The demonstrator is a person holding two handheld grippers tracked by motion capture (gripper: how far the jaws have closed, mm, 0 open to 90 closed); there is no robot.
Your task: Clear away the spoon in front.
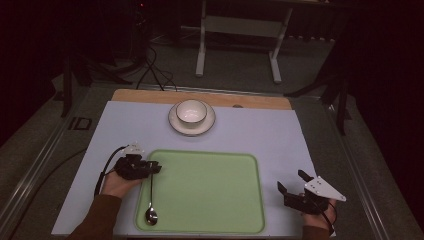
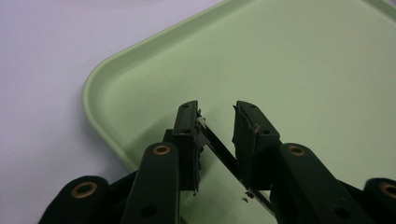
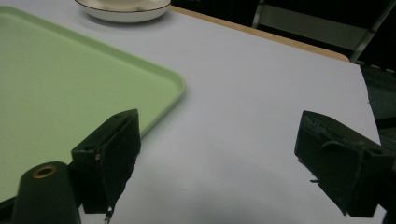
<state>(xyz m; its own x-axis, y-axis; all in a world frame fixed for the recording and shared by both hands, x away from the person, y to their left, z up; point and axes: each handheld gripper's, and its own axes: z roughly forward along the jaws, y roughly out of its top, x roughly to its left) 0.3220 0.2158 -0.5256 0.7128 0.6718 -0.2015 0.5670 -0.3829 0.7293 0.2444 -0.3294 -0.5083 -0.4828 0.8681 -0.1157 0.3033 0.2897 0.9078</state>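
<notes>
Black jaws of the left gripper (image 2: 215, 122) stand a little apart, with the thin handle of the long shiny metal spoon (image 1: 151, 196) running between them. It touches the left jaw near the tip and slips under the right one lower down. I cannot tell for sure if the jaws pinch it or have just let go, but the gap looks too wide for a firm hold.

From the gripper outward, the spoon lies along the left side of the flat light green plastic tray (image 1: 210, 200), with its round end near the front edge. My guess is that the step in hand is laying the spoon on the tray, and it looks almost done. Next, the left gripper needs to open more and lift straight up, so the spoon is not dragged.

Over on the other side, the right gripper (image 1: 294, 183) rests wide open on the pale blue table mat (image 1: 270, 130), just beside the tray, holding nothing.

From high up you can see the whole spoon and the white bowl (image 1: 191, 111) sitting on its white plate (image 1: 176, 125) behind the tray. Up close, the left gripper view shows how the handle sits between the jaws.
</notes>
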